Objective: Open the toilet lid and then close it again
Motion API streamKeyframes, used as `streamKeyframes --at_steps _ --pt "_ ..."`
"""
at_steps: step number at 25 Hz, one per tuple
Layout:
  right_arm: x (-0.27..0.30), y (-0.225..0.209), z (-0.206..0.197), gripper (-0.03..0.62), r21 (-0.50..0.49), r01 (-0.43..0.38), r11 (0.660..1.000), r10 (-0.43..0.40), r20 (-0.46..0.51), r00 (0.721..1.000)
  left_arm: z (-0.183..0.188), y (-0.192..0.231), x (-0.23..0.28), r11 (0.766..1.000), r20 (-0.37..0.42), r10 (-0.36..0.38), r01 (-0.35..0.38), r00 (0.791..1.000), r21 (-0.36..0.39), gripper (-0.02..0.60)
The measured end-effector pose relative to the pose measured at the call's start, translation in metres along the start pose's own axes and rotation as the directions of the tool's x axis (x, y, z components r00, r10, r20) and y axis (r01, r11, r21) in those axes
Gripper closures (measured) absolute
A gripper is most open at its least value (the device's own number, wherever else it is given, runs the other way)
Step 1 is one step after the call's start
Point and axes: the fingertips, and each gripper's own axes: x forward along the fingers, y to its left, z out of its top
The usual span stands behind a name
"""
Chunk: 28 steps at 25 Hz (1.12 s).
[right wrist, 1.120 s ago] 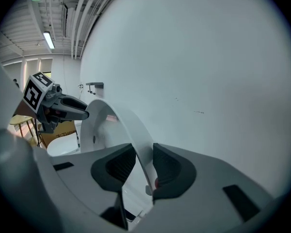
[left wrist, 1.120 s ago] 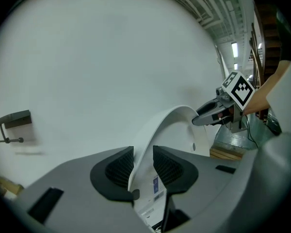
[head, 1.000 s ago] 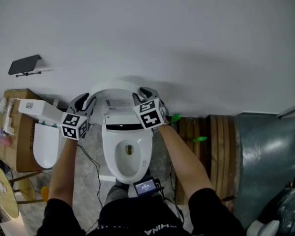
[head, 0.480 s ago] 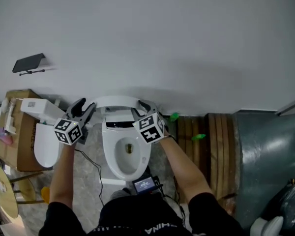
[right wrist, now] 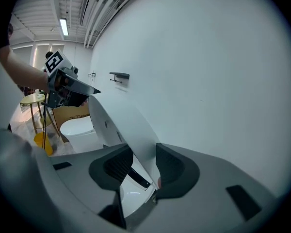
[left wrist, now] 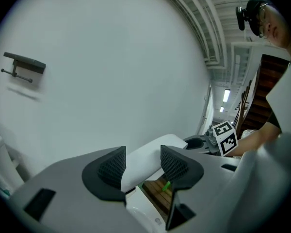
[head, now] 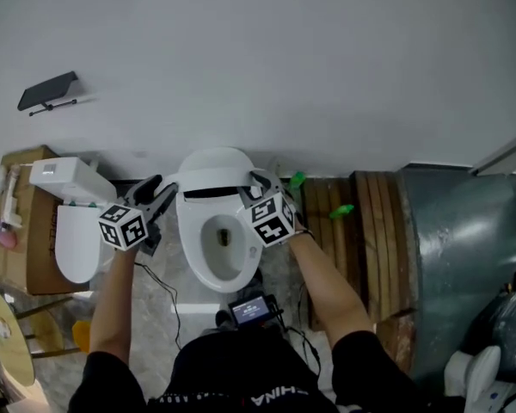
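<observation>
White toilet lid [head: 213,172] hangs half-tilted above the bowl [head: 219,261]. Left gripper [head: 159,190] and right gripper [head: 260,181] straddle its side edges; both sets of jaws have just been opening and aren't clamping. Risk: the unheld lid drops and slams onto the bowl.

The wall [head: 258,58] closes off twelve o'clock just behind the tilted toilet lid [head: 213,163]. At nine o'clock a second toilet [head: 73,248] and a cardboard box [head: 30,256] crowd in; at three, wooden planks [head: 370,231]. Over the bowl [head: 187,239] it's open.
</observation>
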Motion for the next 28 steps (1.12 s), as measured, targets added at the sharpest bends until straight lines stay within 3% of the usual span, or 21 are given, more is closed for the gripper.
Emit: streamKeyframes --at_steps 8,18,23,28 --pt "-0.024 0.036 -0.041 0.445 0.030 0.033 0.999 -0.032 -0.057 0.998 -0.056 -0.025 -0.031 0.996 -0.086 -0.080 0.077 0.993 -0.036 0.373" --pt "-0.046 0.074 -0.095 0.441 0.127 0.072 0.989 -0.058 -0.109 0.992 -0.116 -0.051 -0.055 0.993 -0.101 -0.115 0.113 0.988 -0.024 0.373" --pt "-0.057 0.092 -0.118 0.441 0.179 0.036 0.983 -0.009 -0.148 0.989 -0.141 -0.058 -0.063 0.993 -0.128 -0.121 0.121 0.984 -0.005 0.373" --pt "-0.080 0.094 -0.125 0.441 0.284 -0.038 0.958 0.062 -0.076 0.995 -0.157 -0.064 -0.066 0.994 -0.145 -0.109 0.111 0.983 0.002 0.373"
